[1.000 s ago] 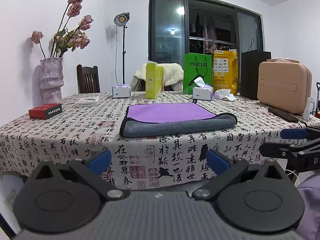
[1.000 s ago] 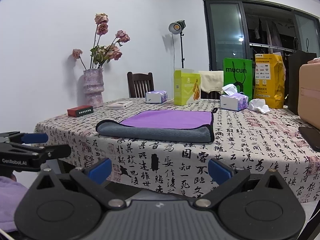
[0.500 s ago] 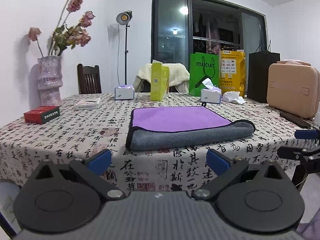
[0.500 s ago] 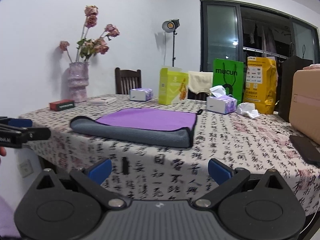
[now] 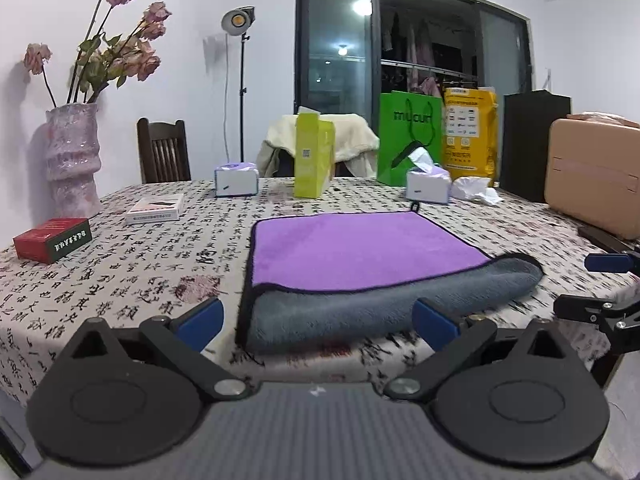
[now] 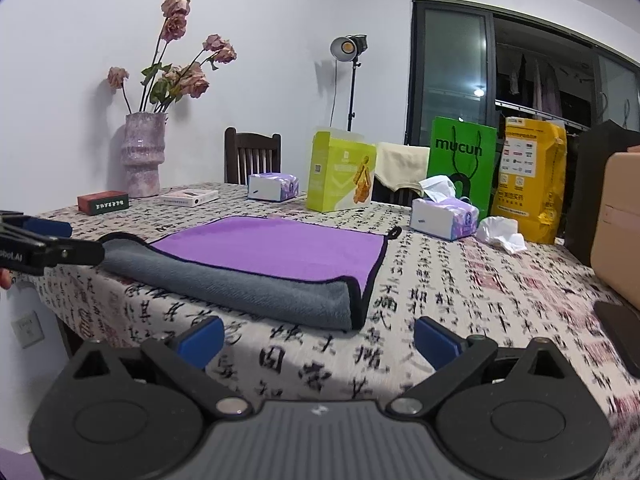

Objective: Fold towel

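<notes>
Since the table (image 5: 120, 264) carries the towel (image 5: 360, 264) folded once, purple face up, grey fold along its near edge, the left gripper (image 5: 316, 320) and right gripper (image 6: 316, 338) hover there, jaws apart, empty, presumably to pinch near corners.

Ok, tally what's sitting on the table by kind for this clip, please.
Towel: 1
Tissue boxes: 2
Small flat boxes: 2
Tall yellow-green carton: 1
Vase: 1
Beige case: 1
Crumpled tissue: 1
Total: 9
</notes>
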Action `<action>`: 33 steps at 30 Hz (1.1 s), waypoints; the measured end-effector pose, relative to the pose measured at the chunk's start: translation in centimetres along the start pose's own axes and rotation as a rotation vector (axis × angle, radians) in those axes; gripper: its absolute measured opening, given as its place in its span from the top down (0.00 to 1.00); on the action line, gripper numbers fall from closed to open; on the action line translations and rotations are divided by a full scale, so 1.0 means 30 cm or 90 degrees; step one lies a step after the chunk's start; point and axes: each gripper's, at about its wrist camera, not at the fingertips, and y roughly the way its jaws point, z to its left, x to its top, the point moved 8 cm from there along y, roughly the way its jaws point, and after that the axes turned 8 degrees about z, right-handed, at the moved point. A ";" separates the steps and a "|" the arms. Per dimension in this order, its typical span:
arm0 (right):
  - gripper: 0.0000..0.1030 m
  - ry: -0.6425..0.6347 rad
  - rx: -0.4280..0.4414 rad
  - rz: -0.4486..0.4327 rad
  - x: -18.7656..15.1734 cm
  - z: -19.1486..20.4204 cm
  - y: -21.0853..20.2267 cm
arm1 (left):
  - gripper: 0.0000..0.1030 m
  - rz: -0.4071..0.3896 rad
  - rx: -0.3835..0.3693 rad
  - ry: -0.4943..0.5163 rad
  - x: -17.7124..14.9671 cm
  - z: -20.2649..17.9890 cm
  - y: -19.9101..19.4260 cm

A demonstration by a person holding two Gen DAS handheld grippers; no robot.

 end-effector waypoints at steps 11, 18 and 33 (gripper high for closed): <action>0.26 0.003 0.019 0.034 0.079 -0.051 0.155 | 0.03 0.047 -0.030 -0.028 0.054 0.070 0.140; 0.53 0.033 0.066 0.059 0.122 -0.054 0.245 | 0.59 0.100 -0.050 -0.032 0.025 0.077 0.198; 0.86 0.042 0.110 0.154 0.094 -0.068 0.296 | 0.95 0.132 -0.070 -0.002 0.057 0.107 0.211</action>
